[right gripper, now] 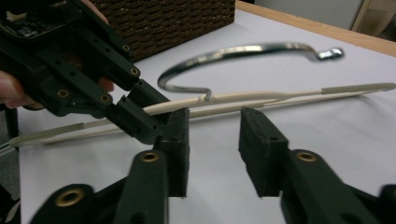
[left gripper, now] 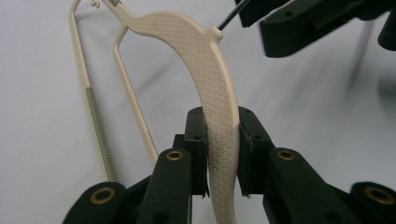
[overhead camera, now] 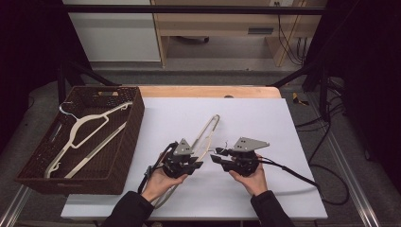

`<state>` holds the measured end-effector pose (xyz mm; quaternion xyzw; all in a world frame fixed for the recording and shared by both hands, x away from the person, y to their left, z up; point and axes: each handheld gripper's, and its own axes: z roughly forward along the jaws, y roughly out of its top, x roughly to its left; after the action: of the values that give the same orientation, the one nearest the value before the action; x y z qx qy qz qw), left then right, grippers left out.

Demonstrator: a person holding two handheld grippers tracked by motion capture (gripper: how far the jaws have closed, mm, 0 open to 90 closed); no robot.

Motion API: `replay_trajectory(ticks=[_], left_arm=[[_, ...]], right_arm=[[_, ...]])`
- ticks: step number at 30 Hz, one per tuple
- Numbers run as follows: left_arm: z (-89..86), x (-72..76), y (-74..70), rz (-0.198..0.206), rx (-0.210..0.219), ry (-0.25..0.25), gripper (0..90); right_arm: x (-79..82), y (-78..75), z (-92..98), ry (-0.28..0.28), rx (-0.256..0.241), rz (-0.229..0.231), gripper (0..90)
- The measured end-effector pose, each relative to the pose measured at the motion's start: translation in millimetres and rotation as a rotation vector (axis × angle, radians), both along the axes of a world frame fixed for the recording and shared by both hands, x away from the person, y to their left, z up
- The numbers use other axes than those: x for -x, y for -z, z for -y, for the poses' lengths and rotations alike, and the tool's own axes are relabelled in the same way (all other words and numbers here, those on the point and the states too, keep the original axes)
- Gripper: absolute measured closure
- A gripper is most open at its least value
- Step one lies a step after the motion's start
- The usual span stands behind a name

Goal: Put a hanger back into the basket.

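Observation:
A cream plastic hanger (overhead camera: 208, 130) with a metal hook lies across the white board. My left gripper (overhead camera: 197, 165) is shut on its shoulder arm; in the left gripper view the textured arm (left gripper: 210, 70) runs between the pads (left gripper: 222, 154). My right gripper (overhead camera: 215, 156) faces the left one from the right, close to the hanger's neck, and is open. In the right gripper view its jaws (right gripper: 214, 140) stand apart with nothing between them. The metal hook (right gripper: 243, 51) curves just beyond them, and the left gripper (right gripper: 135, 116) is at the left.
A dark wicker basket (overhead camera: 137, 118) stands at the left of the board with another cream hanger (overhead camera: 90, 127) lying in it. The white board (overhead camera: 265, 123) rests on a wooden table (overhead camera: 208, 91). Cables trail from both grippers toward the right.

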<state>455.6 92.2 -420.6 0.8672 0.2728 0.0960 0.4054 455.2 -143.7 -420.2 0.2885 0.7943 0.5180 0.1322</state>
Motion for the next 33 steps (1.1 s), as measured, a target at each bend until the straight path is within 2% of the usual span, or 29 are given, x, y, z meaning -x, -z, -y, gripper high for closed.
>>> replay_trajectory(ticks=[2, 3, 5, 7, 10, 13, 14, 15, 17, 19, 21, 23, 26, 27, 28, 32, 33], left_arm=[[0.1, 0.2, 0.1, 0.002, -0.009, 0.006, 76.6], [0.8, 0.7, 0.5, 0.002, -0.01, 0.006, 76.5], [1.7, 1.3, 0.9, 0.005, -0.015, 0.006, 76.5], [2.4, 1.4, 1.2, 0.002, -0.018, 0.008, 76.4], [3.8, 2.4, 1.2, 0.01, -0.026, 0.0, 75.7], [5.2, 3.5, 0.4, 0.022, -0.031, -0.005, 66.3], [7.4, 5.5, -1.6, 0.049, -0.056, -0.015, 63.5], [7.4, 5.5, -1.6, 0.049, -0.056, -0.015, 60.5], [11.5, 7.4, -3.7, 0.067, -0.085, -0.026, 59.6], [12.9, 7.5, -3.8, 0.073, -0.1, -0.032, 59.8], [15.3, 7.2, -2.7, 0.068, -0.117, -0.039, 63.8], [18.1, 6.1, 0.7, 0.062, -0.155, -0.055, 67.1], [18.1, 5.7, 1.8, 0.052, -0.162, -0.059, 72.7], [17.7, 6.2, 1.0, 0.048, -0.147, -0.056, 75.4], [17.2, 6.8, -0.1, 0.053, -0.157, -0.062, 77.5], [9.7, 4.8, -5.2, 0.054, -0.143, -0.09, 78.6], [9.7, 4.8, -5.2, 0.054, -0.143, -0.09, 78.9]], right_arm=[[-1.2, 0.3, -1.4, 0.002, -0.006, 0.002, 72.6], [-3.0, 0.9, -3.2, -0.001, -0.006, 0.012, 77.8], [-3.4, 1.3, -3.6, -0.005, -0.007, 0.011, 80.6], [-3.1, 2.0, -4.5, -0.022, -0.016, 0.005, 88.1], [-2.7, 1.6, -4.8, -0.024, -0.015, 0.003, 88.5], [-2.9, 1.6, -4.9, -0.023, -0.017, 0.002, 88.6], [-2.9, 1.6, -5.1, -0.023, -0.02, 0.002, 88.7], [-2.9, 1.6, -5.1, -0.023, -0.02, 0.002, 88.7], [-2.9, 1.4, -5.2, -0.019, -0.022, 0.0, 88.7], [-2.9, 1.5, -5.3, -0.019, -0.023, 0.0, 88.7], [-2.7, 1.4, -5.3, -0.019, -0.024, -0.001, 88.6], [-2.1, 1.1, -5.7, -0.021, -0.031, -0.005, 88.6], [-1.4, 1.0, -5.7, -0.019, -0.031, -0.007, 88.2], [-1.6, 1.1, -5.4, -0.022, -0.03, -0.004, 87.8], [-1.2, 0.8, -5.3, -0.024, -0.033, -0.008, 86.8], [4.3, -1.7, -1.7, -0.023, -0.015, 0.002, 75.7], [4.3, -1.7, -1.7, -0.023, -0.015, 0.002, 75.7]])
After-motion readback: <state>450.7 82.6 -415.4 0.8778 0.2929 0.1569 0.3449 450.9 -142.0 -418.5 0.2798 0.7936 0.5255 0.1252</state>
